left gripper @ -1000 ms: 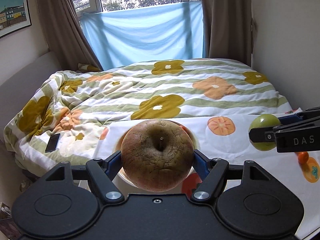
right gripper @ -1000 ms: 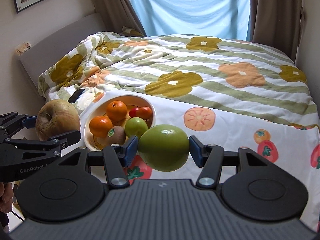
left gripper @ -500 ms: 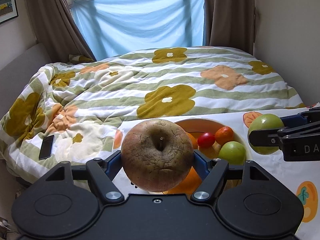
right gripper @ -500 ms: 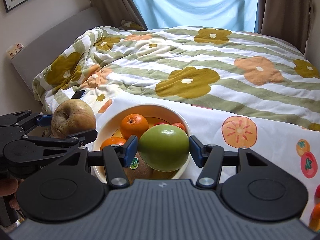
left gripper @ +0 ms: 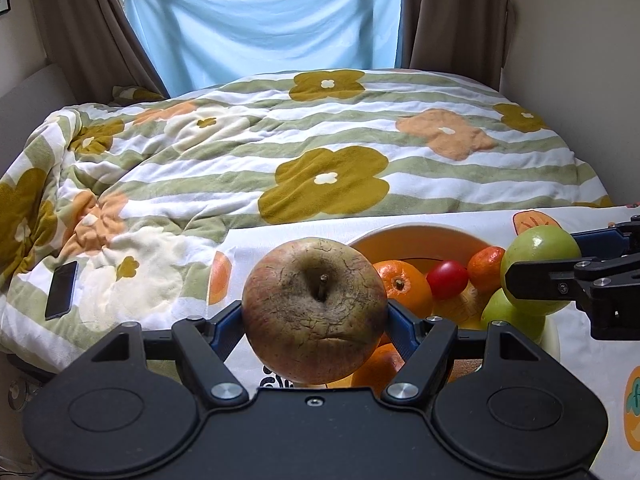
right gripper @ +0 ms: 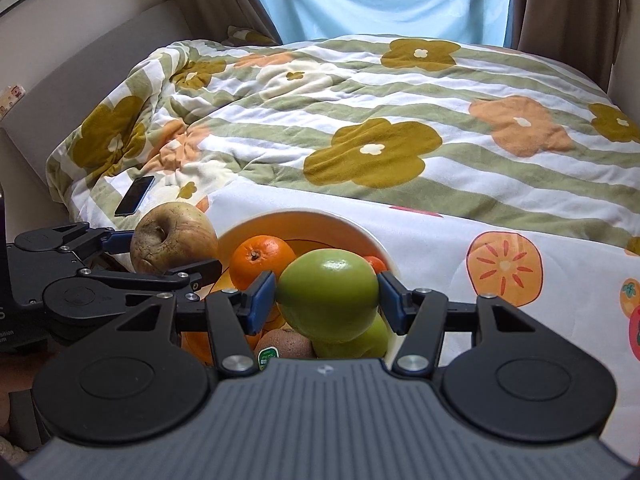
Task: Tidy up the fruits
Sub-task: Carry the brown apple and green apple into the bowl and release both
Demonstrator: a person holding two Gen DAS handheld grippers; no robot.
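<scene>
My left gripper (left gripper: 315, 316) is shut on a wrinkled brown apple (left gripper: 315, 310), held just left of a cream bowl (left gripper: 416, 236). Over that bowl my right gripper (right gripper: 327, 296) is shut on a smooth green apple (right gripper: 327, 292). In the bowl (right gripper: 352, 228) lie an orange (right gripper: 262, 258), a kiwi (right gripper: 288, 342) with a sticker, another green fruit (right gripper: 368, 340) and, in the left wrist view, a red tomato (left gripper: 447, 279). Each gripper shows in the other's view: the brown apple (right gripper: 173, 240) at the left, the green apple (left gripper: 538, 256) at the right.
The bowl stands on a white cloth (right gripper: 460, 236) printed with fruit, spread at the near edge of a bed with a flowered quilt (left gripper: 328, 148). A black phone (left gripper: 61, 289) lies on the quilt at the left. Curtains and a blue sheet (left gripper: 264, 20) hang behind.
Both grippers have come forward and down toward the bowl with their fruit. The green apple now hangs over the bowl, and the brown apple sits beside its left rim.
</scene>
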